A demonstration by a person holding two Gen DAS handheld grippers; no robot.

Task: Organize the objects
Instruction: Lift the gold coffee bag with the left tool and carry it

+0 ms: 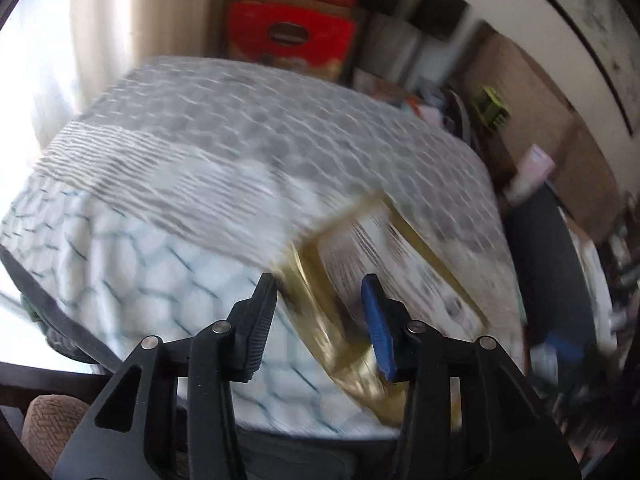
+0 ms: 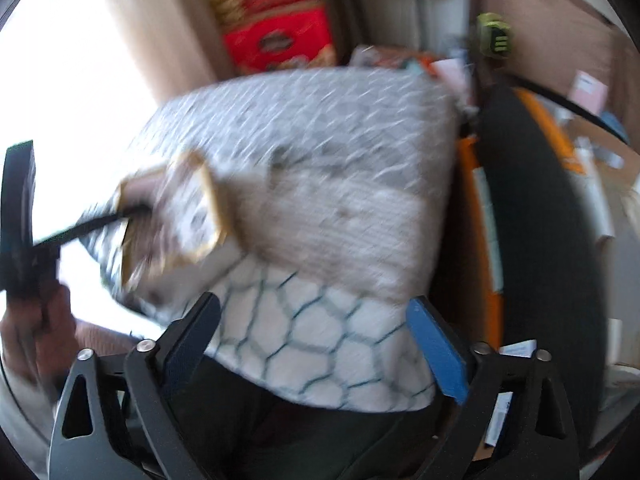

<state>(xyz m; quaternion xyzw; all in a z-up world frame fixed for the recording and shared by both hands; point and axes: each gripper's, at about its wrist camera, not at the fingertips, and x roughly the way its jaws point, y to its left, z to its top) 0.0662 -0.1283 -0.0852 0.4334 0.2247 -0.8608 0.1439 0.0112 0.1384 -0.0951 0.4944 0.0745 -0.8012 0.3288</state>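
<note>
This is a room in a home. A soft patterned cushion (image 1: 240, 152) sits by a bright window with a curtain (image 1: 108, 20), and red boxes (image 1: 292, 36) are stacked behind.

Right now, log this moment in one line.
left tongs: gripping gold-edged box | right tongs: open, over honeycomb pillow | box: above pillow
</note>
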